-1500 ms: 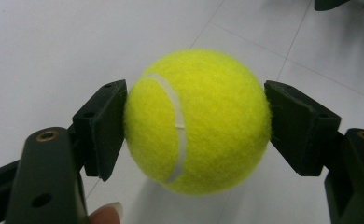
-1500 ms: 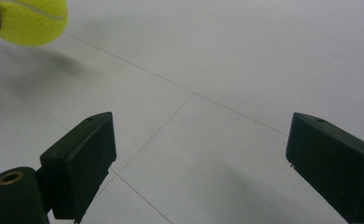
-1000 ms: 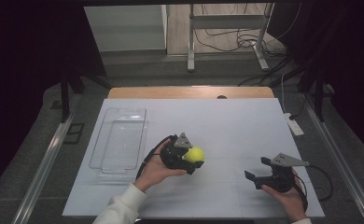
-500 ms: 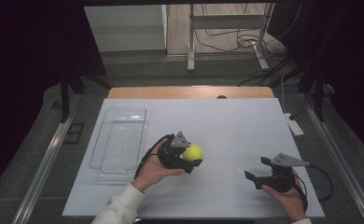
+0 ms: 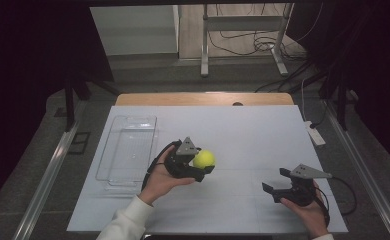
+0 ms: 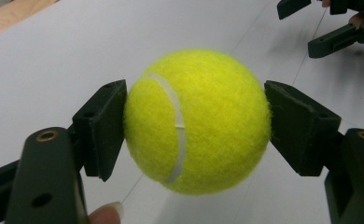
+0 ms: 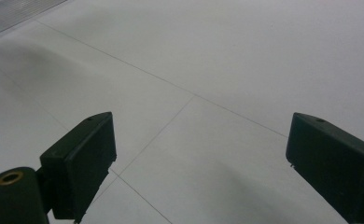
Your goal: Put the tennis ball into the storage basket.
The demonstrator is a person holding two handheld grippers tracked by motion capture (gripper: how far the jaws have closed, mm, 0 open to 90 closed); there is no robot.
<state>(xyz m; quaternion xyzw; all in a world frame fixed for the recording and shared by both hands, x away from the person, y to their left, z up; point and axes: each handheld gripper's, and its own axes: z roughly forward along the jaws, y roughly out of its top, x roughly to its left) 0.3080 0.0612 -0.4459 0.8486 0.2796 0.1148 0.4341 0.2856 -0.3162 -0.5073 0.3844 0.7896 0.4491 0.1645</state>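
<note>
Tennis ball [image 6: 196, 121] work sits on the white table [image 5: 243, 125], where a clear tray [image 5: 128, 150] lies at the left, probably as the drop-off. Nearer the person, the right gripper [image 5: 279, 181] waits with jaws apart on nothing, out of the way. The left gripper [image 5: 203, 167] clamps the ball on both sides, lifted above the table's middle, so it can be carried without rolling

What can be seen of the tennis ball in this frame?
The tennis ball is bright yellow and fuzzy, felt-like, with one curved white seam across its face. It looks whole and round. The left gripper clamps it, a black pad pressing each side. In the high view it sits right of the clear tray; whether it touches the white table is unclear.
</note>
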